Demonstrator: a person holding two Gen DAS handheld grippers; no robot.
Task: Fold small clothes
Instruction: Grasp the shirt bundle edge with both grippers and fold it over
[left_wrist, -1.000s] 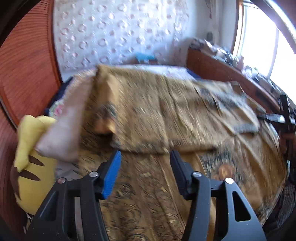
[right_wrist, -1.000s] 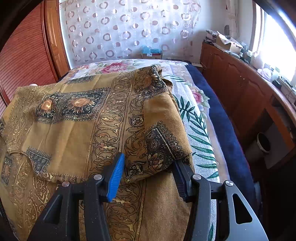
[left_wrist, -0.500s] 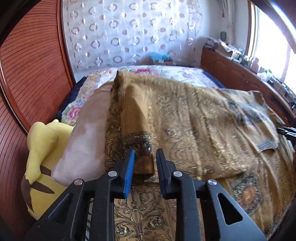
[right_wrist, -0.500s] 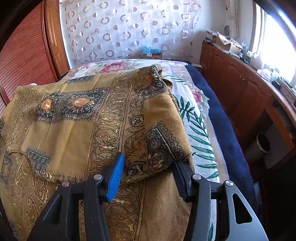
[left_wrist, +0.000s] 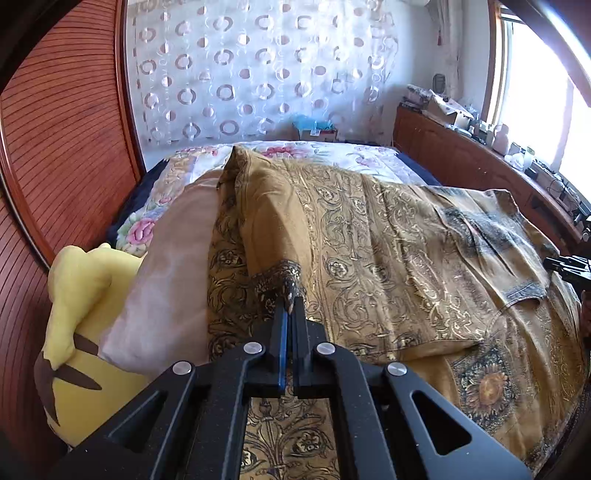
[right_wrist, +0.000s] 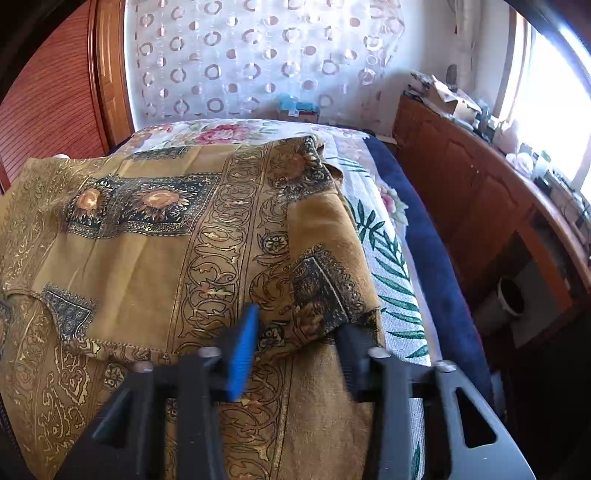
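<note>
**Kid:** Where was the cloth?

**Me:** The brown patterned garment (left_wrist: 369, 251) lay spread over the bed (left_wrist: 314, 151), partly folded over itself. Its long way ran from side to side in front of me, from one hand to the other. A dark-trimmed sleeve end (left_wrist: 282, 284) lay right at the tip of my left hand-held gripper (left_wrist: 290, 314), so that hand was the nearer one for that end.

**Kid:** Did you grab it?

**Me:** Yes. The left hand-held gripper was pinched fully together, with the sleeve end caught at its very tip. My right hand-held gripper (right_wrist: 295, 332) was at the other end of the garment. Its jaws were closing, with a folded corner (right_wrist: 325, 288) sitting between them. I don't think the pads were squeezing it yet.

**Kid:** What could each camera see?

**Me:** The left one showed a pink pillow (left_wrist: 166, 266) and a yellow plush toy (left_wrist: 74, 302) beside the cloth. It also showed a bit of my right hand-held gripper, far over at the edge. The right one showed the bed's leafy cover (right_wrist: 391, 280) and a blue blanket (right_wrist: 436, 266) beside the corner. Neither view showed the whole garment.

**Kid:** What next?

**Me:** I guessed both ends would be lifted together and carried over, to fold it.
</note>
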